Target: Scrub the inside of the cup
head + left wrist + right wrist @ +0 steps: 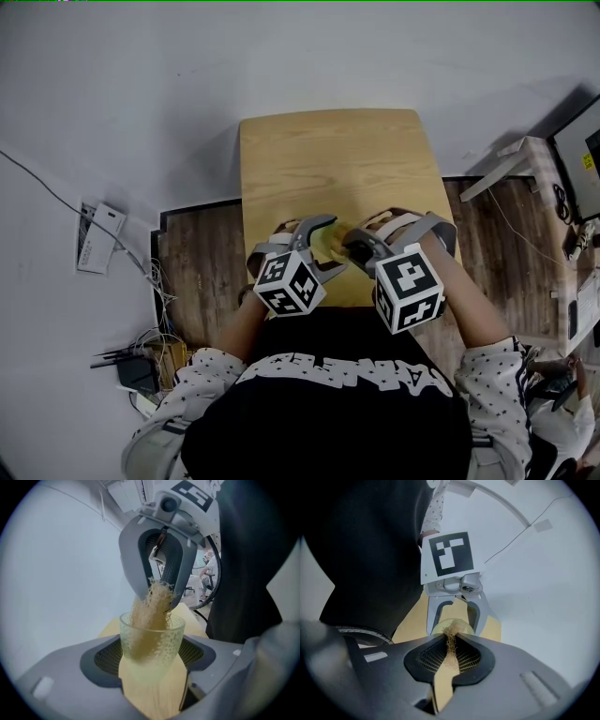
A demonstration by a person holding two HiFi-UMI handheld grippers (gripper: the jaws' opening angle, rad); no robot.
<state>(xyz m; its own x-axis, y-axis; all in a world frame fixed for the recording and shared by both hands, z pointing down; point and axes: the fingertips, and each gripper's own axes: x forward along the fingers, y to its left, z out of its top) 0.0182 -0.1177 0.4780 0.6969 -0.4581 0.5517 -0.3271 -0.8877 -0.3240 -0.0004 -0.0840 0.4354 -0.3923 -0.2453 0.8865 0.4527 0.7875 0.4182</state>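
Note:
A clear textured glass cup (pixel 151 639) stands upright between the jaws of my left gripper (pixel 151 654), which is shut on it. A tan fibrous scrubber (pixel 151 605) hangs down into the cup's mouth. My right gripper (pixel 450 654) is shut on that scrubber (pixel 451 646), pinching it thin between its pads, and comes at the cup from above. In the head view the yellowish cup (pixel 333 242) shows between the left gripper (pixel 319 246) and the right gripper (pixel 361 246), above the near part of the wooden table (pixel 328 159).
The small wooden table stands on a grey floor with a dark wood patch (pixel 202 262). Cables and a white power strip (pixel 98 236) lie at the left. A desk leg (pixel 506 164) is at the right.

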